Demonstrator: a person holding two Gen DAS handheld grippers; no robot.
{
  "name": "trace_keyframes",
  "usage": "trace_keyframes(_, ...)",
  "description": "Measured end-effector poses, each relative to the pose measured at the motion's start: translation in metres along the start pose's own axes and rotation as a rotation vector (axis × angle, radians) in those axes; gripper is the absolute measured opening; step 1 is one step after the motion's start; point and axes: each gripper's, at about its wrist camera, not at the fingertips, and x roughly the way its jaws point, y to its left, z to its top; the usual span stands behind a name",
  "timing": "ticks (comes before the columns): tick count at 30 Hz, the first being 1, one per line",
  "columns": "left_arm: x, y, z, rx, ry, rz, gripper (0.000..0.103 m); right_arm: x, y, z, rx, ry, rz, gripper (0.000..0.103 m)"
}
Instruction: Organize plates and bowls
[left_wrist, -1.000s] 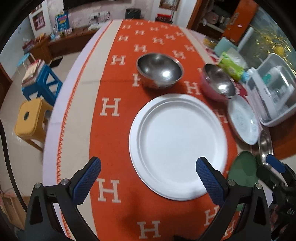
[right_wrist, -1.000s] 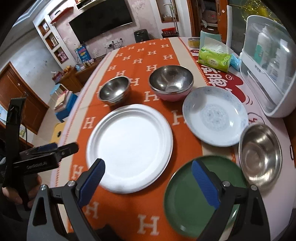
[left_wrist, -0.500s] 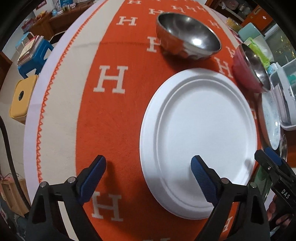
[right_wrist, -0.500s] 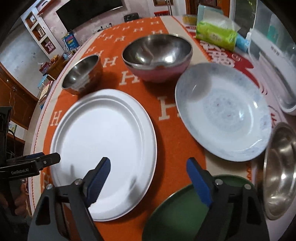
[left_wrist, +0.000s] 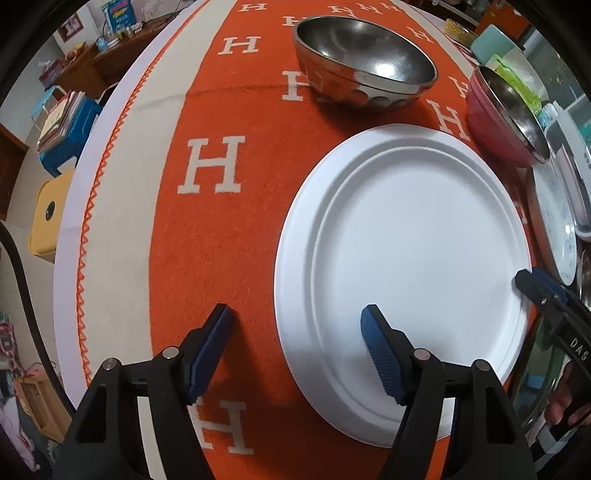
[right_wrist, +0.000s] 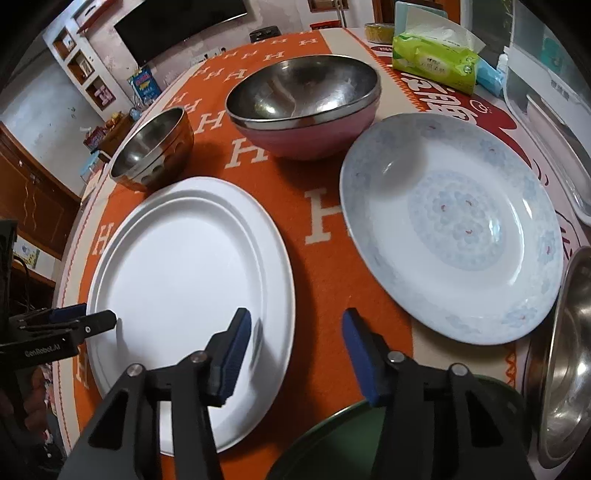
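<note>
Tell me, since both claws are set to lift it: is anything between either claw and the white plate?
Nothing visible. The left claw straddles the white plate at its near-left rim; the right claw straddles the opposite rim. Both have just been closing, pads not yet pressing.

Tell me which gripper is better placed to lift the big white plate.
Either, hedged: left gripper straddles the white plate's left rim, right gripper its opposite rim. Both have been closing, neither pressing yet.

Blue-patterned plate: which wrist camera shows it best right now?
The right wrist view: the blue-patterned plate lies almost whole there, floral centre and rim clear. The left wrist view catches only a thin sliver at its right edge, squeezed by the fisheye.
</note>
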Motion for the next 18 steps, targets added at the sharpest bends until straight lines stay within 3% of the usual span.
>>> trace_keyframes(5,-0.001,-0.017,0.004,0.035,-0.011,0.007,0.057,0.001,-0.003,0.0,0.026,0.005,0.08,0.027)
trace_keyframes(9,-0.006,-0.024,0.0,0.051,-0.019,-0.001,0.044,0.003,0.001,0.0,0.014,0.006,0.092,0.021)
trace_keyframes(18,-0.011,-0.015,-0.004,0.025,-0.013,-0.014,0.034,0.001,0.004,-0.002,0.031,0.004,0.097,0.02)
